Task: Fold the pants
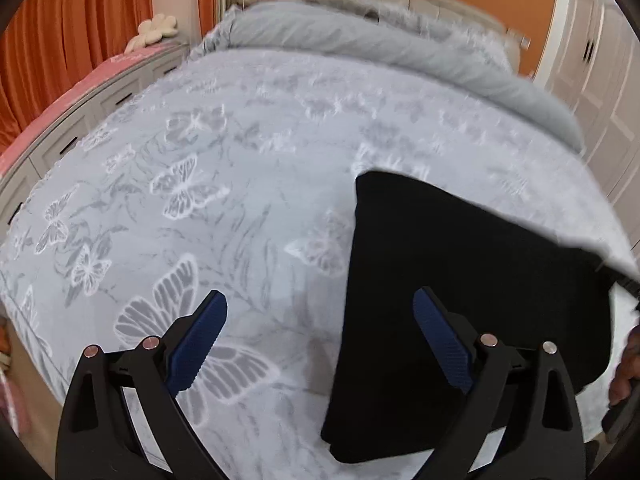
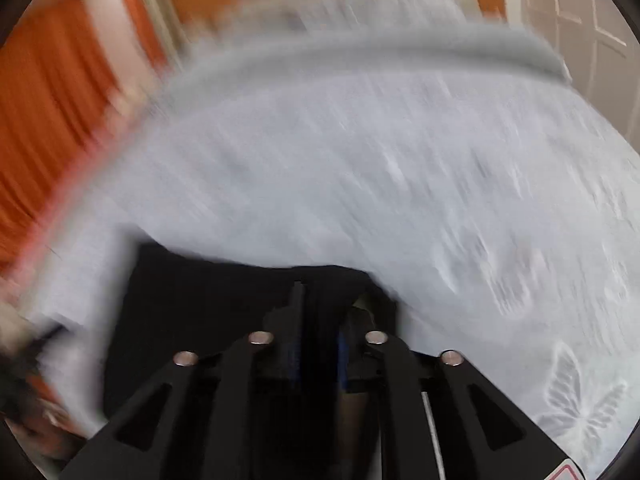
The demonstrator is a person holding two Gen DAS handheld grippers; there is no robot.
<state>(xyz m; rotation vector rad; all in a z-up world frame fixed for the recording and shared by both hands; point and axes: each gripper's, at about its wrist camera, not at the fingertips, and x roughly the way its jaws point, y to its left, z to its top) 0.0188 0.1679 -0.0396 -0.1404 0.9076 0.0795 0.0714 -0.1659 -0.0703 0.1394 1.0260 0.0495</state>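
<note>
on the bedspread (image 1: 248, 184) | black pants (image 1: 460, 280) folded | left gripper (image 1: 320, 320) spread wide, empty | right gripper (image 2: 318, 344) pinching pants

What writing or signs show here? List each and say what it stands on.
No readable text in either view.
A red-edged sticker corner on the right gripper's black frame is cut off by the picture edge; nothing legible.
The black folded pants and the butterfly-print grey bedspread carry no lettering.

The left gripper (image 1: 320, 308) has black, curved plastic arms with triangular cut-outs, round silver pivot pins and ribbed blue pads (image 1: 440, 340). The right gripper (image 2: 318, 344) is built alike, with a red-edged sticker at its base.
</note>
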